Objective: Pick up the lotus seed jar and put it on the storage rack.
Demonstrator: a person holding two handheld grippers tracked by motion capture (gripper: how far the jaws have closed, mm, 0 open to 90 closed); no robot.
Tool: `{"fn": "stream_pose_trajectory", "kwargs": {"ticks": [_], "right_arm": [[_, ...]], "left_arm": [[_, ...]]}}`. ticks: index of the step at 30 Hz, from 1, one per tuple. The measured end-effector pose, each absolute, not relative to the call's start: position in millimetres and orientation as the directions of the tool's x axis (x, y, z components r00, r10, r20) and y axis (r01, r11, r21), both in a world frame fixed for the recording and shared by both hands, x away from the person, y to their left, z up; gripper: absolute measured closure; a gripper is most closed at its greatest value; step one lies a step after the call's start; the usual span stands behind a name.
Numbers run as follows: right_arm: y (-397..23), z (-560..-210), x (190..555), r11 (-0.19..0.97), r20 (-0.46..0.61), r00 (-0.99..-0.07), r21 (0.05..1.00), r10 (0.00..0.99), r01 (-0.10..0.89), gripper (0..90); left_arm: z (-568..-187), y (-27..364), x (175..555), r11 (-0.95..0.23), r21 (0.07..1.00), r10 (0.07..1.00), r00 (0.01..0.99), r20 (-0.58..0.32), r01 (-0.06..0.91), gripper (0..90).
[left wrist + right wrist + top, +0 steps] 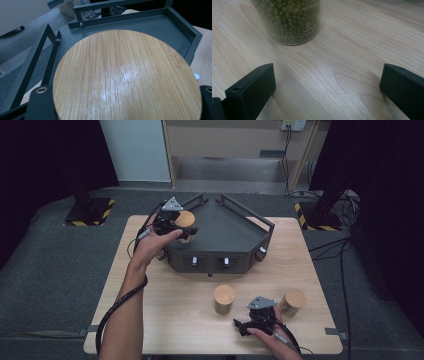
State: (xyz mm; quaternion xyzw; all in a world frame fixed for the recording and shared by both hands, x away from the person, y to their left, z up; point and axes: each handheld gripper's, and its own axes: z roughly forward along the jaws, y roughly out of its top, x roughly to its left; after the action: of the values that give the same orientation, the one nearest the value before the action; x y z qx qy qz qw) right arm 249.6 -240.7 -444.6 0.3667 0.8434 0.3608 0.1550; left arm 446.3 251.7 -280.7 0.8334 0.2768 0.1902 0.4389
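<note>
A: Left gripper (176,222), jaws clamped on a jar with a bamboo lid (125,77), held at the left corner of the dark grey tray (235,227).

B: Right gripper (252,320)?

A: Low on the counter (175,305), jaws spread wide, gripping nothing. A jar of green beans (290,20) stands just ahead of them (glass wall, bare wood between).

B: Other jars?

A: Two lidded jars on the counter: one (224,298) left of the right gripper, another (292,301) right of it.
</note>
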Motion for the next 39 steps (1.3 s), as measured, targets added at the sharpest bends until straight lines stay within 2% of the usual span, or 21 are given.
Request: {"fn": "stream_pose_trajectory", "kwargs": {"ticks": [39], "right_arm": [[-240.8, -444.5, 249.6, 0.470, 0.005, -0.683, 0.722, 0.731, 0.508, 0.5]], "left_arm": [[-310.0, 249.9, 460.7, -0.444, 0.822, 0.648, 0.761, 0.020, 0.357, 24.3]]}}
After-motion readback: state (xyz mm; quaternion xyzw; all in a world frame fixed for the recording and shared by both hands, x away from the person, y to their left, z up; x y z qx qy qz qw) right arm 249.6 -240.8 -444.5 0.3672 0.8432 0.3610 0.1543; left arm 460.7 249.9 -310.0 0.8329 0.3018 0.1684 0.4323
